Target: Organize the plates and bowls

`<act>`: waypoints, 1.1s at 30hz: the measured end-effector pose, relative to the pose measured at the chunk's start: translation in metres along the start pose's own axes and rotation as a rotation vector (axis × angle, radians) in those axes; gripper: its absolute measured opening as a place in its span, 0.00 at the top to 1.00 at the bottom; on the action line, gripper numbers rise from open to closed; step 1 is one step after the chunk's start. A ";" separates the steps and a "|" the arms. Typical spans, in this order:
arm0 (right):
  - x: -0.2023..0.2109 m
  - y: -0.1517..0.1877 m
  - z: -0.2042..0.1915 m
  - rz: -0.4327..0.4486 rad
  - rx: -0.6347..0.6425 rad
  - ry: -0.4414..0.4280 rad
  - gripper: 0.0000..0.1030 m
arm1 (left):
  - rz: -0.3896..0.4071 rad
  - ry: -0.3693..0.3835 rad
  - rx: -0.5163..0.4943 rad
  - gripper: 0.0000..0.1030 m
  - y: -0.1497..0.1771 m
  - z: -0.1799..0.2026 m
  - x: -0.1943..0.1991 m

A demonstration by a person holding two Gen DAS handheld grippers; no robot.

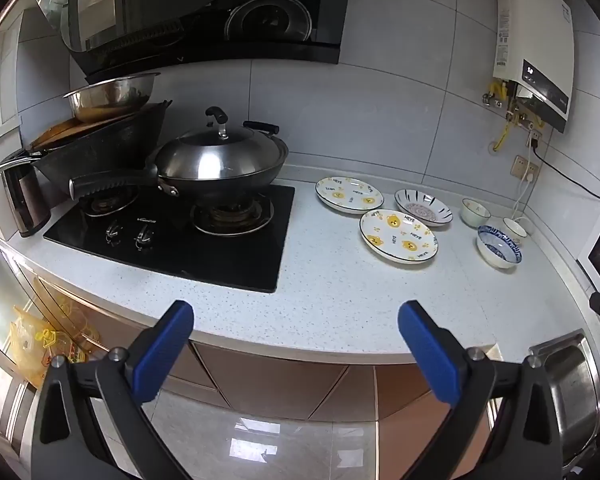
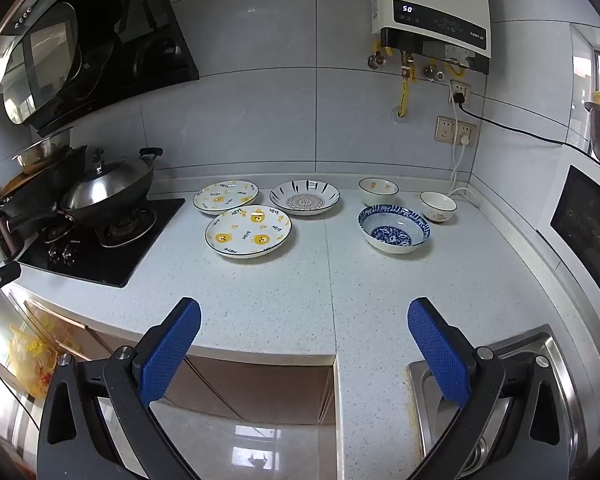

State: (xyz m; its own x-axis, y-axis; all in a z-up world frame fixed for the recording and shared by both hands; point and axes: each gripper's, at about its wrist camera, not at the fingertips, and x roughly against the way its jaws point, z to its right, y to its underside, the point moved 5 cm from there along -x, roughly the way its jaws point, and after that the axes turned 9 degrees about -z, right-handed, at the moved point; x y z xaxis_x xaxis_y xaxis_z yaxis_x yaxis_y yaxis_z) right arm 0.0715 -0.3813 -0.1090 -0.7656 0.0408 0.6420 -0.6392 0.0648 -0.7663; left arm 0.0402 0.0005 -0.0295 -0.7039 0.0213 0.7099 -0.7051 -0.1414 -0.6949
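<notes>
Three plates lie on the white counter: a near bear-print plate, a far bear-print plate, and a striped patterned plate. To their right stand a blue patterned bowl and two small white bowls. My left gripper is open and empty, off the counter's front edge. My right gripper is open and empty, over the counter's front edge, well short of the dishes.
A black gas hob with a lidded wok sits left of the plates. A steel sink lies at the front right. A white appliance stands at the right wall. A charger cable hangs by the far small bowl.
</notes>
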 end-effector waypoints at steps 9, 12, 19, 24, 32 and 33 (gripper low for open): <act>0.000 -0.001 -0.003 0.002 0.001 -0.004 0.01 | 0.012 -0.018 -0.016 0.00 0.001 -0.003 0.002; 0.000 0.001 -0.003 0.004 0.002 -0.002 0.01 | 0.012 -0.021 -0.021 0.00 0.000 -0.002 0.003; 0.001 0.000 -0.002 0.006 0.002 -0.002 0.01 | 0.017 -0.034 -0.029 0.00 -0.001 -0.001 0.003; 0.002 0.000 -0.002 0.007 0.003 -0.002 0.01 | 0.018 -0.037 -0.035 0.00 -0.001 0.002 0.003; 0.002 0.001 -0.002 0.008 0.004 0.000 0.01 | 0.017 -0.035 -0.036 0.00 0.000 0.002 0.002; 0.002 0.000 -0.002 0.008 0.004 -0.001 0.01 | 0.017 -0.035 -0.035 0.00 0.000 0.001 0.002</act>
State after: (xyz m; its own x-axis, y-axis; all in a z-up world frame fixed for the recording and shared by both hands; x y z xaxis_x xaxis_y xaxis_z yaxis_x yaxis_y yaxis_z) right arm 0.0699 -0.3794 -0.1081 -0.7708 0.0407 0.6358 -0.6332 0.0607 -0.7716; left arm 0.0392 -0.0007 -0.0279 -0.7127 -0.0155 0.7013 -0.6963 -0.1063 -0.7099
